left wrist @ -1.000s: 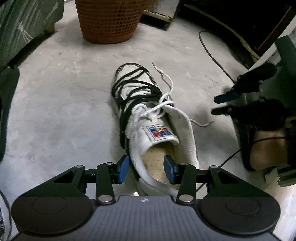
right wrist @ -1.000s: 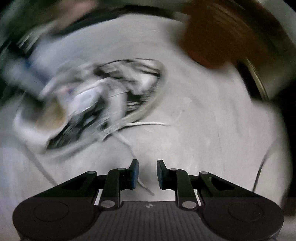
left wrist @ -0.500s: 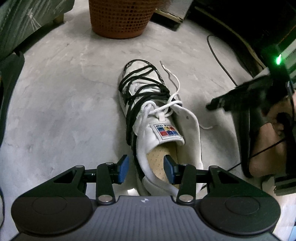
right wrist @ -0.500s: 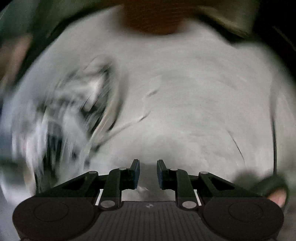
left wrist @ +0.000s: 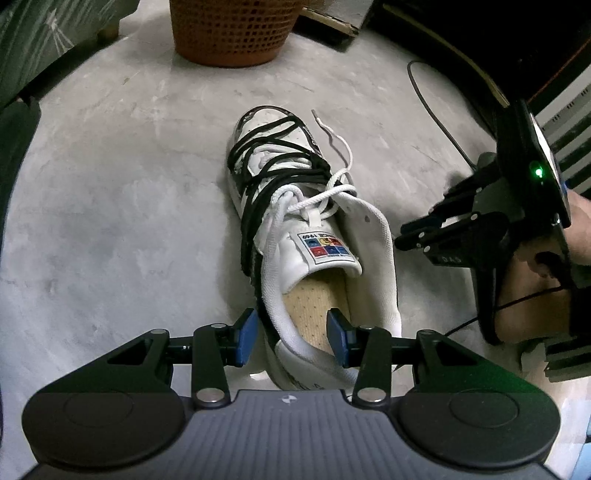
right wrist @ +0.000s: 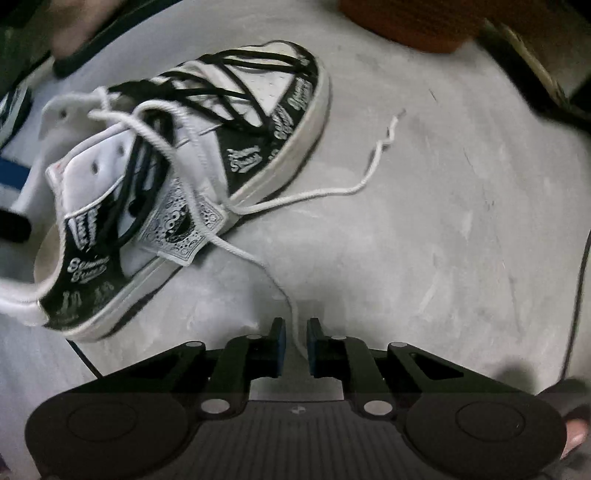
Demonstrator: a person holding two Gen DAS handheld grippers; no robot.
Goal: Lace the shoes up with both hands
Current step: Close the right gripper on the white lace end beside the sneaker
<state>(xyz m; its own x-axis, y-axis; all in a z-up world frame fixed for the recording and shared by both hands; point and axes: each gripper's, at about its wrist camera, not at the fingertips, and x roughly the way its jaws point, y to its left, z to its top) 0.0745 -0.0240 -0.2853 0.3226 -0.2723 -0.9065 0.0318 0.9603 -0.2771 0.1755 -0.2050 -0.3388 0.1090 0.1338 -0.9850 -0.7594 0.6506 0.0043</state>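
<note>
White-and-black high-top shoe [left wrist: 295, 221] lying on grey concrete floor [left wrist: 110, 221], toe toward orange mesh basket [left wrist: 229, 33], loose white lace [right wrist: 280, 269] trailing off its side across the floor. Left gripper [left wrist: 291, 336] set at the heel, blue-padded fingers [left wrist: 245, 336] astride the collar's left wall, whether pressing it cannot be told. Right gripper [right wrist: 295, 345] pointing down at the floor beside the shoe, fingers [right wrist: 279, 343] closing with the lace strand between them, pads not yet touching it.

White shoe [left wrist: 314, 236] upright on floor, laces [right wrist: 258, 199] loose
</note>
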